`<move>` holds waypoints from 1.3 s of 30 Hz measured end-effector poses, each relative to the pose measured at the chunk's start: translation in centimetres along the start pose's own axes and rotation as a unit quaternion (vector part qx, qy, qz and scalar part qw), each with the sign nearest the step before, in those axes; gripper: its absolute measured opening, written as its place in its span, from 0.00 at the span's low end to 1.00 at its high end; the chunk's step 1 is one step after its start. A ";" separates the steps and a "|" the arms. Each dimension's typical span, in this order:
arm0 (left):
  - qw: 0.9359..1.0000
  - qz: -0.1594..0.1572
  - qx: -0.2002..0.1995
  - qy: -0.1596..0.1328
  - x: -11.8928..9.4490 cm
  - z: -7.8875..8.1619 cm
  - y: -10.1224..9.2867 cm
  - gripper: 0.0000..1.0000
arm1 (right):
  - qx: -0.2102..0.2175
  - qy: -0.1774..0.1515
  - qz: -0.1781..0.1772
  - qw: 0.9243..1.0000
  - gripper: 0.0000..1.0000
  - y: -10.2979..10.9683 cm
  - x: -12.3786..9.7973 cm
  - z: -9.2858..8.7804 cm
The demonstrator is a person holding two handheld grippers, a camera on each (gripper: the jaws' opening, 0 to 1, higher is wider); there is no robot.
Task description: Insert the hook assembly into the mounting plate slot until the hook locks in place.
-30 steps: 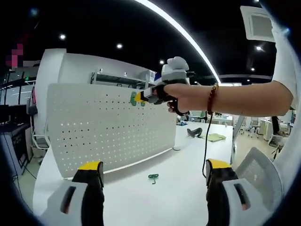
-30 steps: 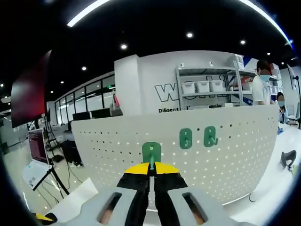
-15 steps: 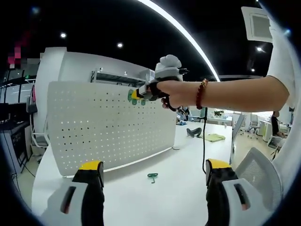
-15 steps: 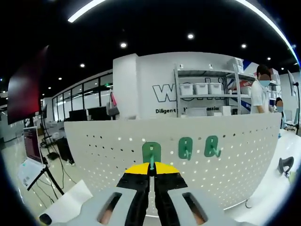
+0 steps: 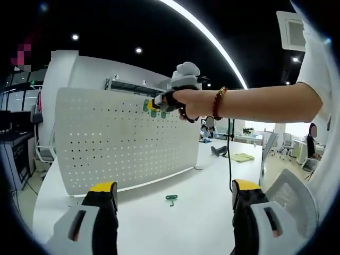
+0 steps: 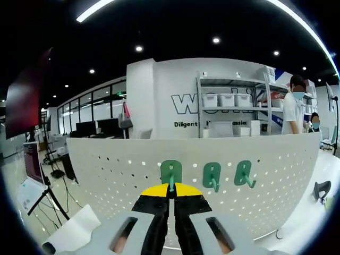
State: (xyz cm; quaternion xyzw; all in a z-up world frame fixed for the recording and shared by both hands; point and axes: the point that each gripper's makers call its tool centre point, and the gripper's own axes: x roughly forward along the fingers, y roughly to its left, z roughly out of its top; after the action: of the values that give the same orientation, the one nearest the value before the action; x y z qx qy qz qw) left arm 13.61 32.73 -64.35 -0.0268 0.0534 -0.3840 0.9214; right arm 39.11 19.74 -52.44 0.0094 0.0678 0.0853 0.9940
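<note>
A white table [image 5: 196,207] carries an upright pegboard [image 6: 212,186]. The right gripper [image 6: 171,187], jaws pinched on a green hook [image 6: 171,172], presses it near the pegboard's top edge, beside two mounted hooks [image 6: 212,175]. The left gripper [image 5: 172,194] hangs wide apart before the pegboard, a spare hook [image 5: 172,200] lying below it.

Metal shelving [image 6: 234,109] with white bins behind; mesh chair [image 5: 289,196] beside table.
</note>
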 end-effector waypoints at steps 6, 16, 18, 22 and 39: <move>1.000 0.004 -0.001 -0.002 -0.1 0.0 0.1 0.91 | 0.006 0.005 -0.005 1.000 0.01 -0.5 0.7 -0.1; 1.000 0.010 -0.010 -0.005 -0.2 -0.1 0.6 0.91 | 0.011 0.013 -0.007 1.000 0.01 -0.5 1.7 -0.4; 1.000 0.012 -0.009 -0.004 -0.3 -0.1 0.7 0.91 | 0.013 0.016 -0.010 1.000 0.01 -0.6 1.8 -0.6; 1.000 0.015 -0.013 -0.006 -0.5 -0.2 1.1 0.91 | 0.018 0.022 -0.014 1.000 0.01 -0.8 1.9 -0.9; 1.000 0.016 -0.018 -0.004 -0.3 -0.4 1.3 0.90 | -0.005 0.037 -0.017 0.999 0.02 -0.3 2.1 -1.1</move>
State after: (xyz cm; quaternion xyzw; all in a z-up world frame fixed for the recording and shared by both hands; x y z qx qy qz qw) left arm 14.28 33.90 -64.84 -0.0441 0.0572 -0.3676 0.9272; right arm 41.11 19.82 -53.80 0.0006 0.1038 0.0693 0.9922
